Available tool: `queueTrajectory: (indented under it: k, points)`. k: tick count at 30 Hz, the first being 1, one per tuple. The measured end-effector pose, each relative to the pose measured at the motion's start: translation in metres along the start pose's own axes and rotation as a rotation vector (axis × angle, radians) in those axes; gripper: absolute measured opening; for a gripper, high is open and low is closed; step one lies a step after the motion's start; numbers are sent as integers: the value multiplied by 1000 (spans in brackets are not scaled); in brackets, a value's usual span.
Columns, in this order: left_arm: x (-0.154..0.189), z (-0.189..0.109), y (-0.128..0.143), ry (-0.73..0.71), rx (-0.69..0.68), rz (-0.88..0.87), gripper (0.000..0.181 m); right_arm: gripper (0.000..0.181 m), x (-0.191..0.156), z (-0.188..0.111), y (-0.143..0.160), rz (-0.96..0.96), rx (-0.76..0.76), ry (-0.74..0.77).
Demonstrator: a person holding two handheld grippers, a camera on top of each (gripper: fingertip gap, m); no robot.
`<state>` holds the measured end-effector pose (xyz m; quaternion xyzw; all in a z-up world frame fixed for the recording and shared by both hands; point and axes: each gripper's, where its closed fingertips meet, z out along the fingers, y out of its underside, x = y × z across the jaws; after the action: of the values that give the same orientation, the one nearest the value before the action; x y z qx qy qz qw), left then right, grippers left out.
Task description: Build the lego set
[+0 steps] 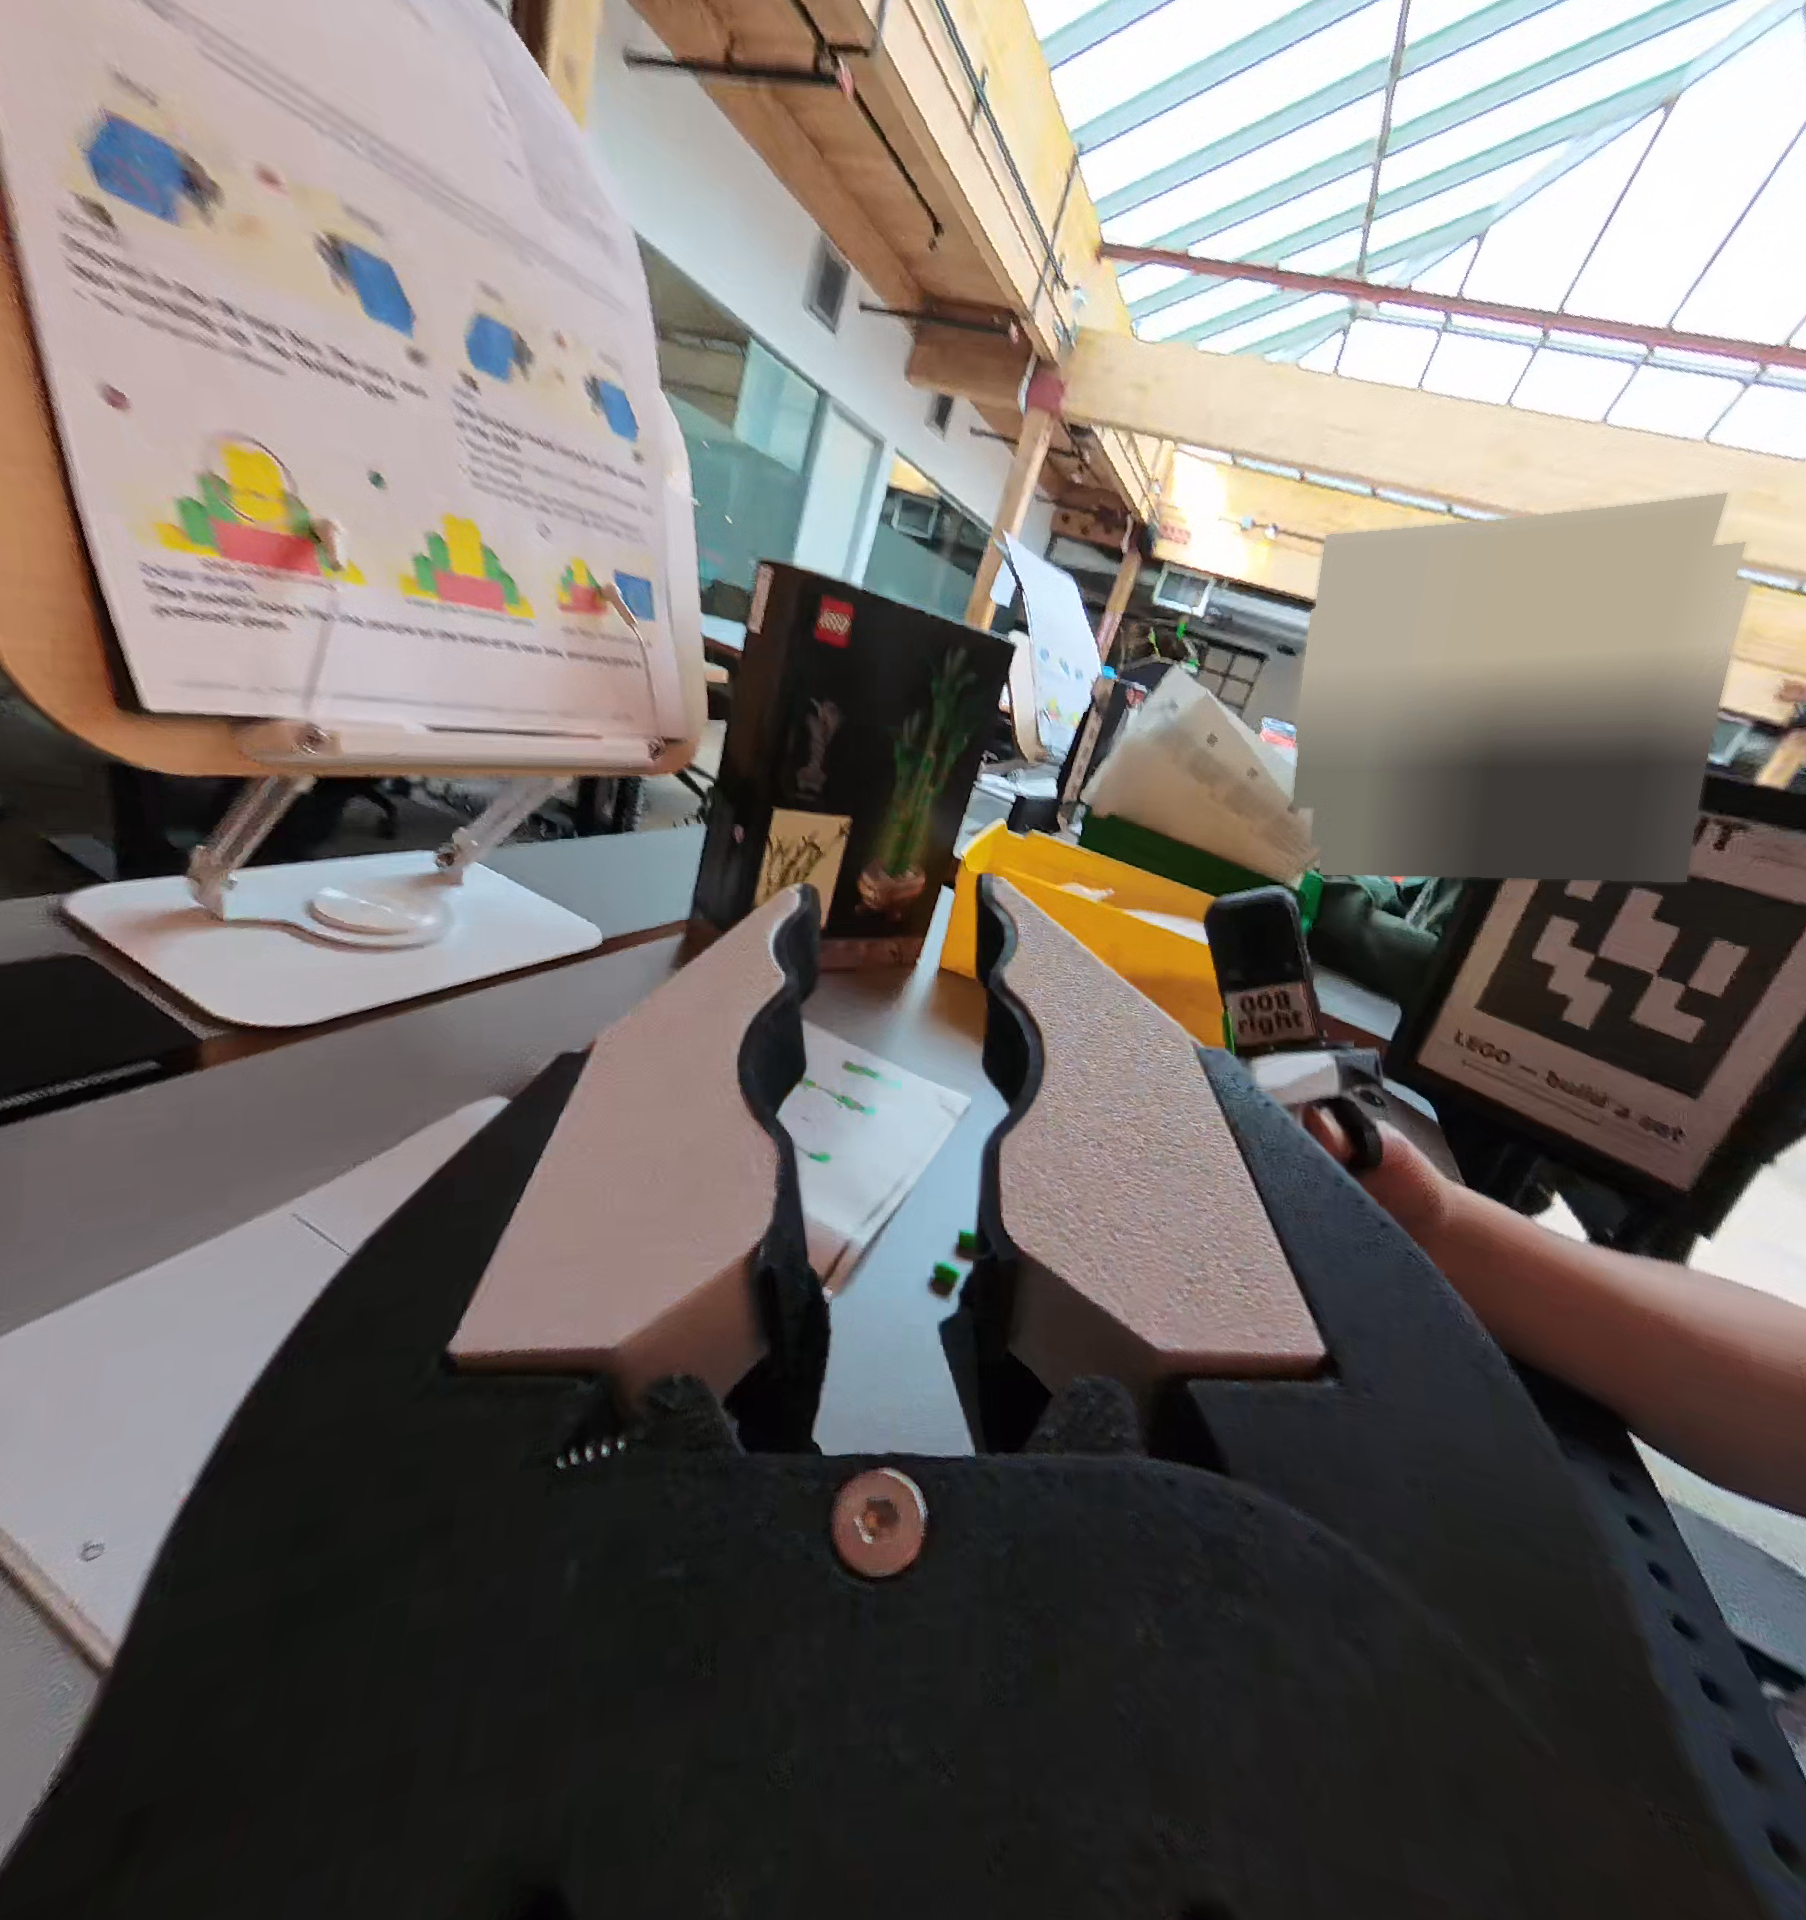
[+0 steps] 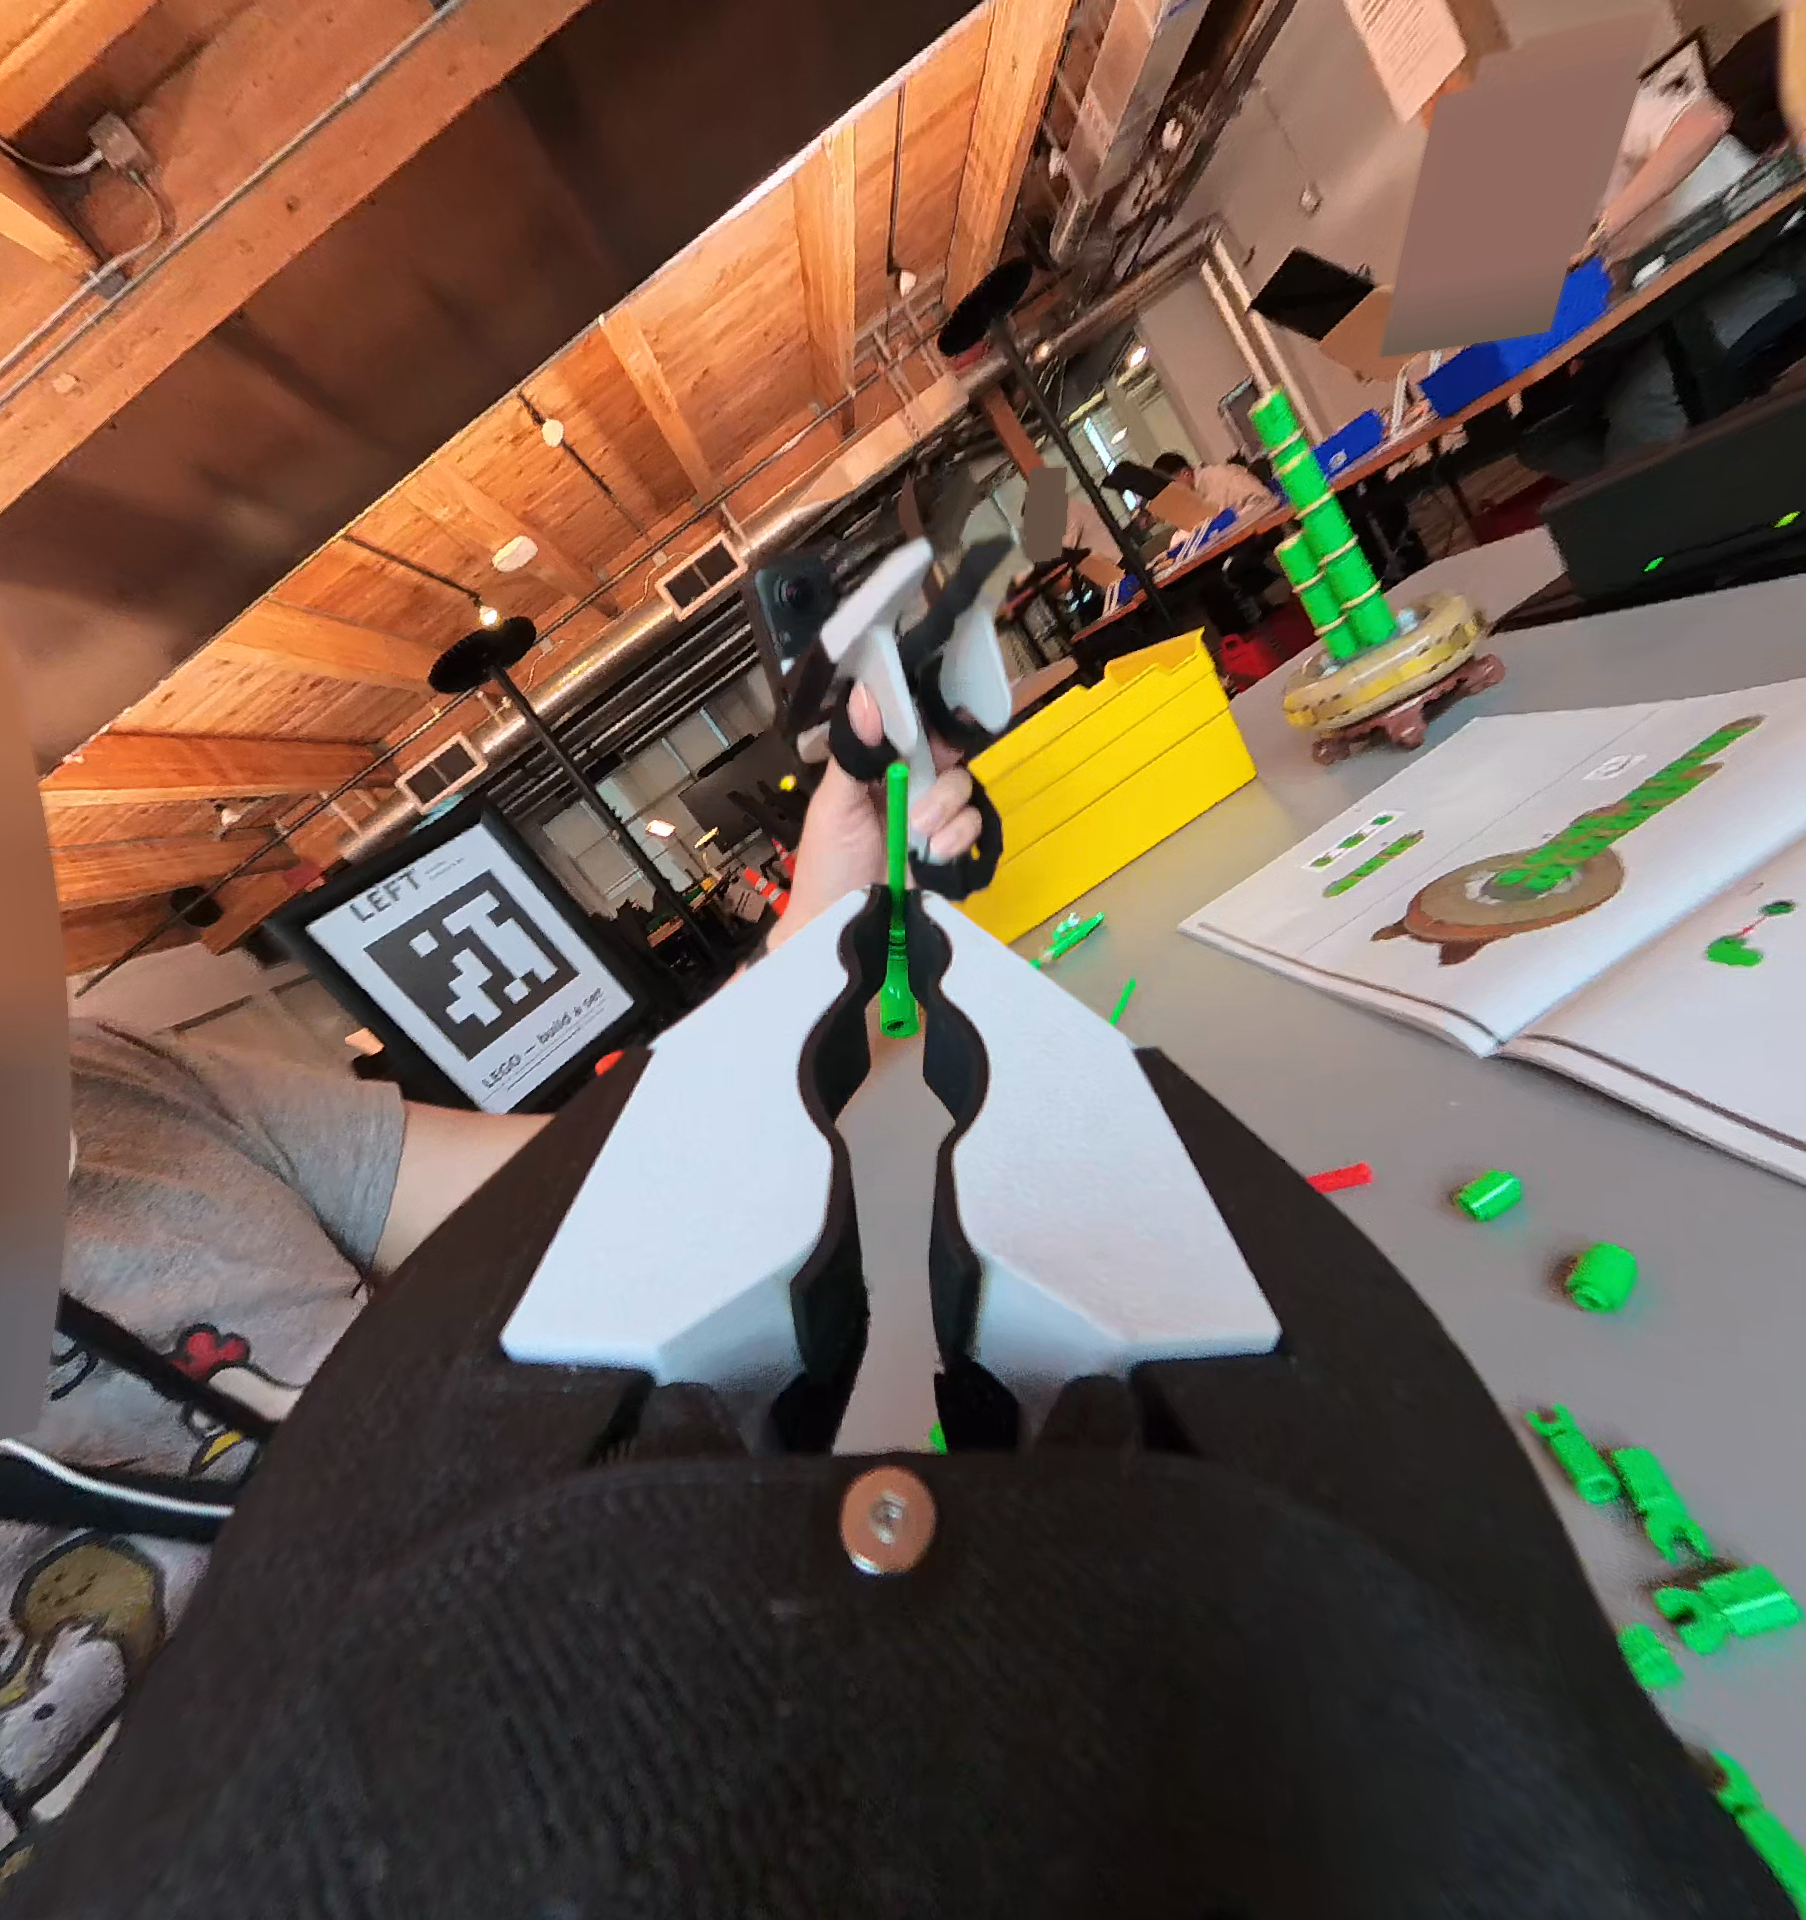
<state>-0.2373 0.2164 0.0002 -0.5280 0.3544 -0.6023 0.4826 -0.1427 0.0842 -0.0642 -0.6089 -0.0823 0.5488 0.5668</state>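
My right gripper (image 2: pixel 894 920) is shut on a thin green stem piece (image 2: pixel 895 831), which stands up past the fingertips. My left gripper (image 1: pixel 894 914) is open and empty, held above the table; in the right wrist view it (image 2: pixel 914 634) is raised in a hand beyond the stem. The part-built green bamboo model (image 2: pixel 1330 530) stands on its round tan and brown base (image 2: pixel 1398 675) at the far right. An open instruction booklet (image 2: pixel 1605 935) lies beside it. Loose green pieces (image 2: pixel 1602 1276) lie scattered at the right.
A yellow bin (image 2: pixel 1117 769) stands behind the grippers, also in the left wrist view (image 1: pixel 1086 914). The dark set box (image 1: pixel 857 758) and a wooden stand holding instruction sheets (image 1: pixel 359 416) are at the left. Framed marker signs (image 2: pixel 473 966) stand nearby. A small red piece (image 2: pixel 1340 1177) lies on the table. Across from one pair of fingers to the other is roughly 20 centimeters.
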Motion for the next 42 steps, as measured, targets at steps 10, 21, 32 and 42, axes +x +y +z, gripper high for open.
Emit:
queueTrajectory:
  k: [10, 21, 32, 42]
  points:
    - [-9, -9, -10, -5, 54, -44, 31, 0, 1, 17, 43, 78, -214, -25]
    - [-7, -7, -7, 12, 42, -59, 31, 0, 3, 18, 50, 105, -244, -33]
    - [-10, -7, -5, 10, 38, -70, 31, 0, 2, 16, 46, 123, -229, -45]
    - [-14, -9, -5, 0, 40, -74, 31, 0, 29, -12, -8, 40, 58, 150]
